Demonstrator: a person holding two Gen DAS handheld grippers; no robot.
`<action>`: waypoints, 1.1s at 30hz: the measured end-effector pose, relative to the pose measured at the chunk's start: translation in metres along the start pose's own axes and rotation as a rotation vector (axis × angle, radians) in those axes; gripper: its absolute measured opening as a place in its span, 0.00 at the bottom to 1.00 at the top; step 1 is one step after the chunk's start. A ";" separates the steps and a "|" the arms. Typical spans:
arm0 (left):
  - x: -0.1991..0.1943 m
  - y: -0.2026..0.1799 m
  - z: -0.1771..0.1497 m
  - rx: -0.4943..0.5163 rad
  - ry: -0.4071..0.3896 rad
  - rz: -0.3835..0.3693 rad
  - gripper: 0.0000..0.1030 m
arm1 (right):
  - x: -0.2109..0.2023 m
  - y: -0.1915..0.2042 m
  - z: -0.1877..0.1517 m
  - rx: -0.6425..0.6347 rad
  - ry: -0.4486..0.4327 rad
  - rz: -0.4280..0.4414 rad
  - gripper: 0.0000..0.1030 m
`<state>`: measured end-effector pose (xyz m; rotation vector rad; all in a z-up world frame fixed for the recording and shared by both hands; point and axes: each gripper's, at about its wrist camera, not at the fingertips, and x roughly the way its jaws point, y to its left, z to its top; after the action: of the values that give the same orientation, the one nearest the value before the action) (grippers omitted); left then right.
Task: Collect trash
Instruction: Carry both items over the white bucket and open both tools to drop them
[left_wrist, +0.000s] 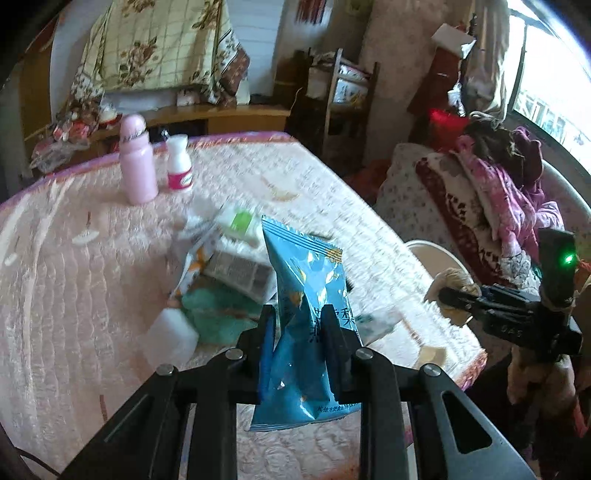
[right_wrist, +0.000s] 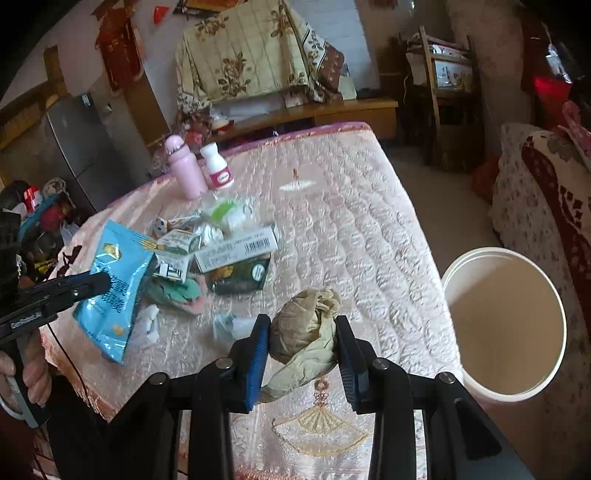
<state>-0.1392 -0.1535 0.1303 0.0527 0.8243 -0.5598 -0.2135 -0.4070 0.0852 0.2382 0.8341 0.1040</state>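
My left gripper (left_wrist: 299, 325) is shut on a blue snack wrapper (left_wrist: 308, 295) and holds it above the pink quilted table (left_wrist: 92, 258). The wrapper also shows in the right wrist view (right_wrist: 114, 284). My right gripper (right_wrist: 302, 332) is shut on a crumpled beige paper wad (right_wrist: 304, 332), above the table's near edge; it also shows in the left wrist view (left_wrist: 452, 286). A white bucket (right_wrist: 506, 325) stands open to the right of the table. A pile of trash, with a barcoded box (right_wrist: 236, 249) and a dark packet (right_wrist: 242, 277), lies mid-table.
A pink bottle (right_wrist: 184, 168) and a white bottle (right_wrist: 218, 168) stand at the table's far side. A green cloth (left_wrist: 218, 314) and white scraps (right_wrist: 147, 326) lie by the pile. A sofa with blankets (right_wrist: 546, 192) is at the right, behind the bucket.
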 end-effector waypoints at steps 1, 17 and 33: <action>0.000 -0.006 0.003 0.005 -0.008 -0.010 0.25 | -0.001 -0.001 0.001 0.000 -0.004 -0.002 0.36; 0.086 -0.136 0.039 0.090 0.047 -0.153 0.25 | -0.029 -0.097 0.002 0.115 -0.037 -0.204 0.36; 0.193 -0.231 0.059 0.075 0.111 -0.134 0.57 | -0.009 -0.241 0.000 0.340 -0.022 -0.380 0.73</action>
<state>-0.1073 -0.4528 0.0733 0.0982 0.9190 -0.7191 -0.2204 -0.6421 0.0315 0.3946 0.8598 -0.3985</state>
